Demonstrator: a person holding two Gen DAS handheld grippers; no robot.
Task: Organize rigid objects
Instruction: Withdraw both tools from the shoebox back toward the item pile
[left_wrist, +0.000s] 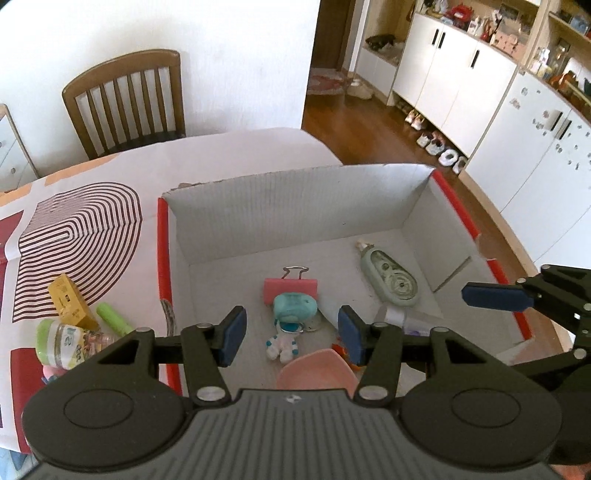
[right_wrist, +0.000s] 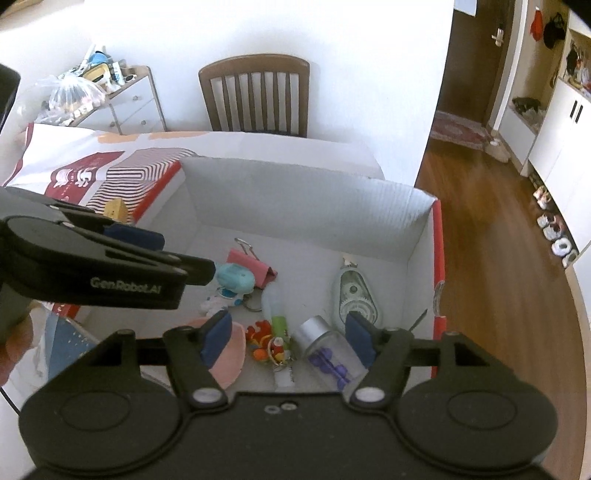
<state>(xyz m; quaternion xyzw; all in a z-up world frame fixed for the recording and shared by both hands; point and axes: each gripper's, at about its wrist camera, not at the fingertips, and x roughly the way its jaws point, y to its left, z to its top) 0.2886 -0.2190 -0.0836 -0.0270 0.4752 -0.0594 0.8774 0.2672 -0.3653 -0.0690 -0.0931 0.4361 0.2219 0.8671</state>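
A white cardboard box (left_wrist: 295, 206) with red edges holds the sorted items: a pink binder clip (left_wrist: 290, 288), a teal case (left_wrist: 295, 308), a small astronaut figure (left_wrist: 282, 343), a pink dish (left_wrist: 314, 371) and a pale green correction tape (left_wrist: 391, 277). My left gripper (left_wrist: 291, 332) hangs open above the astronaut, gripping nothing. My right gripper (right_wrist: 288, 332) is open too, over a glass vial (right_wrist: 328, 350) of purple pins, a green tube (right_wrist: 279, 325) and an orange toy (right_wrist: 262, 339); its pads touch none of them.
Left of the box, on the patterned tablecloth (left_wrist: 81, 221), lie a yellow packet (left_wrist: 70, 301), a green stick (left_wrist: 114, 319) and a green-lidded jar (left_wrist: 62, 343). A wooden chair (left_wrist: 125, 99) stands behind the table. The table edge and wooden floor (right_wrist: 498, 258) are to the right.
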